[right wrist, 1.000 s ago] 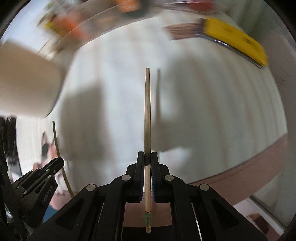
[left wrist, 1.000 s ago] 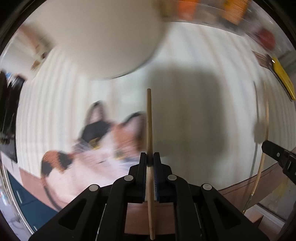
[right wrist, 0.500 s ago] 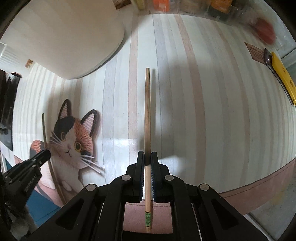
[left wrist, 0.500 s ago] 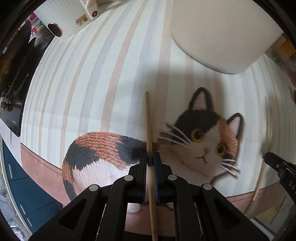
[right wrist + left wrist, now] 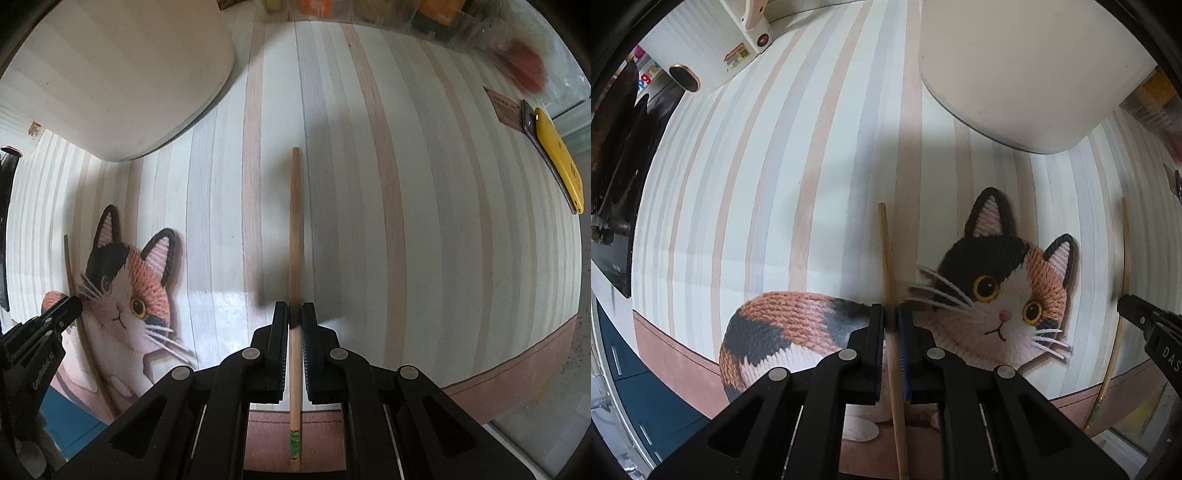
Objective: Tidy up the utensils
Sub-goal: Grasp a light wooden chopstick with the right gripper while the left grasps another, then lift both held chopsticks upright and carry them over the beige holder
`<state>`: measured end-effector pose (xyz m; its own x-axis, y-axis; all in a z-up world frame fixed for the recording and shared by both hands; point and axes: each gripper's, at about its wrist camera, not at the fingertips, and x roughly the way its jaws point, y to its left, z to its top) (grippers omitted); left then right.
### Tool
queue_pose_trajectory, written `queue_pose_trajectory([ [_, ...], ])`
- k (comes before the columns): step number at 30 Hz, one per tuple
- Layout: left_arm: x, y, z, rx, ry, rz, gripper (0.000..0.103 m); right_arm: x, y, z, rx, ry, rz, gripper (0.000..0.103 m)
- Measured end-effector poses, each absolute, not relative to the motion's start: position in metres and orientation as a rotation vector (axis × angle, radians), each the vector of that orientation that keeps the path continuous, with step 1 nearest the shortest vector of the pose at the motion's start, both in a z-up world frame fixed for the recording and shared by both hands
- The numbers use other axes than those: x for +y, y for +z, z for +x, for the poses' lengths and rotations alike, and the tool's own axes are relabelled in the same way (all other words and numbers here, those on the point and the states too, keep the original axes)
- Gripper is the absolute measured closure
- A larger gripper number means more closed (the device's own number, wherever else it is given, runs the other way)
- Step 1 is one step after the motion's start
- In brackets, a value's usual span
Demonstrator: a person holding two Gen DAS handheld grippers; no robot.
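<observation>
My left gripper (image 5: 892,314) is shut on a wooden chopstick (image 5: 886,251) that points forward over the striped mat, beside the cat picture (image 5: 997,295). My right gripper (image 5: 294,314) is shut on a second wooden chopstick (image 5: 294,229) with a green band at its rear end. Each gripper shows at the edge of the other's view: the right one (image 5: 1145,325) with its chopstick (image 5: 1124,258), the left one (image 5: 55,317) with its chopstick (image 5: 70,266). A large white container (image 5: 1027,66) stands at the back; it also shows in the right wrist view (image 5: 110,74).
A striped mat (image 5: 443,221) with a brown border covers the table. A yellow and dark object (image 5: 557,158) lies at the right. Clear boxes (image 5: 406,14) stand along the back. A white appliance (image 5: 713,48) is at the far left.
Both grippers keep their chopsticks. The views swung left from a blurred state and have settled; the cat picture and white container have shifted a little in both views.
</observation>
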<state>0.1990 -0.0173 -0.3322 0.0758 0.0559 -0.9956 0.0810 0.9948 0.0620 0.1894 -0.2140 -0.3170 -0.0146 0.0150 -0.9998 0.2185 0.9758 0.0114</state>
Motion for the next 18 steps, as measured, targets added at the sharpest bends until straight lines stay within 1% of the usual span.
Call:
queue_pose_trajectory([
  [6,-0.043,-0.332,0.203,1.479,-0.022,0.144,0.099,-0.193,-0.319,0.197,1.577,-0.151,0.191,0.096],
  [7,-0.045,-0.332,0.205,1.478,-0.023,0.146,0.099,-0.190,-0.329,0.205,1.580,-0.143,0.195,0.096],
  [12,-0.052,-0.331,0.215,1.486,-0.027,0.134,0.099,-0.177,-0.327,0.218,1.595,-0.129,0.196,0.096],
  [18,-0.055,-0.331,0.217,1.492,-0.033,0.146,0.099,-0.172,-0.344,0.230,1.598,-0.124,0.200,0.096],
])
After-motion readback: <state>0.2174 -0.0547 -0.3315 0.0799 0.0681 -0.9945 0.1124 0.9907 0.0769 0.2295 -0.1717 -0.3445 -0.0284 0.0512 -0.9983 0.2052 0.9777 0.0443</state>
